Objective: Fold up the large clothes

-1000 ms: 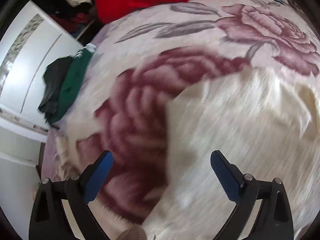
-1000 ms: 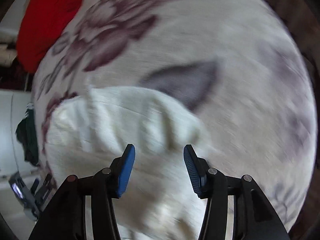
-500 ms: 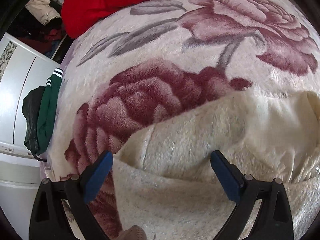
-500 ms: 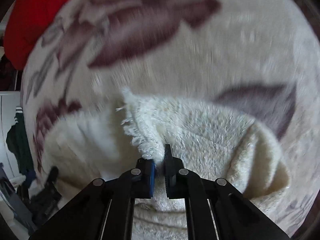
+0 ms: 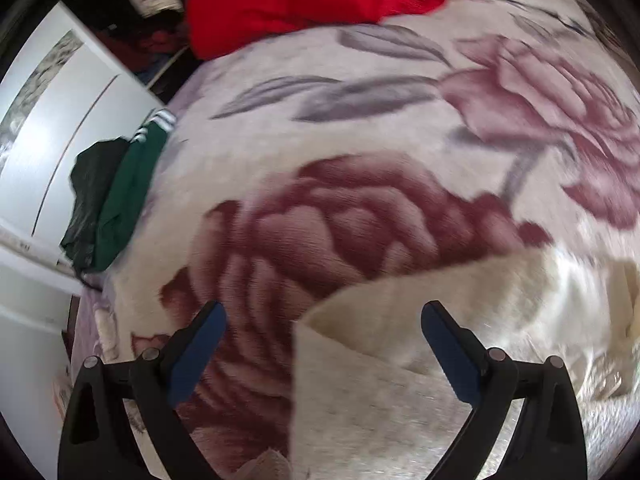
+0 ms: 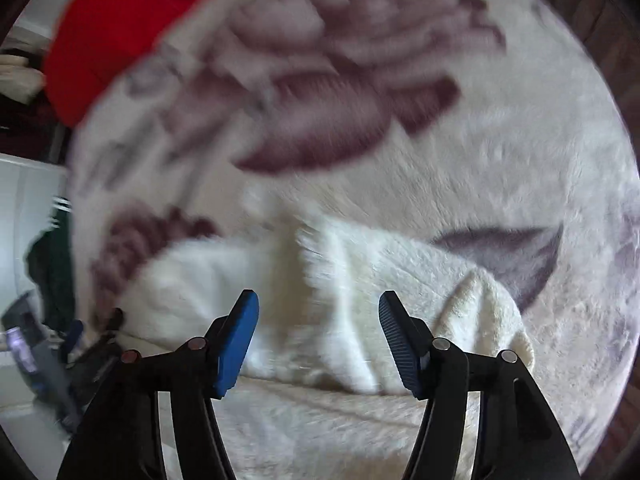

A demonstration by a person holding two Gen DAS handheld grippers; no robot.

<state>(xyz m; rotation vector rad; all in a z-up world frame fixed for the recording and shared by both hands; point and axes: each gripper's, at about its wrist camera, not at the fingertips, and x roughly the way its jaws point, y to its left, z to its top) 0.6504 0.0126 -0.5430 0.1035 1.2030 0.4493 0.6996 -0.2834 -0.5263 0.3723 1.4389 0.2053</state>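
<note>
Right gripper (image 6: 319,330) hangs over the cream fleece garment (image 6: 360,320), blue pads spread, nothing pinched between them. Its jaws have just been opening: half a second ago they were clamped on a frayed edge of that fleece, and now the edge lies free on the bed. Left gripper (image 5: 322,346) is wide open too, holding nothing, with the garment's folded corner (image 5: 360,360) below the gap between its fingers.

The garment sits bunched on a plush floral blanket (image 5: 360,128), cream with big maroon roses and grey leaves, soft and deep-piled. Nothing lies between the tongs and the fleece. At the far edge of the bed a red garment (image 5: 320,0) lies in a heap. Off the bed's left side, a dark green piece with white stripes (image 5: 124,200) drapes against white cabinet doors (image 5: 48,140).

The left view has slid sideways since half a second back: more rose, less fleece under it.
</note>
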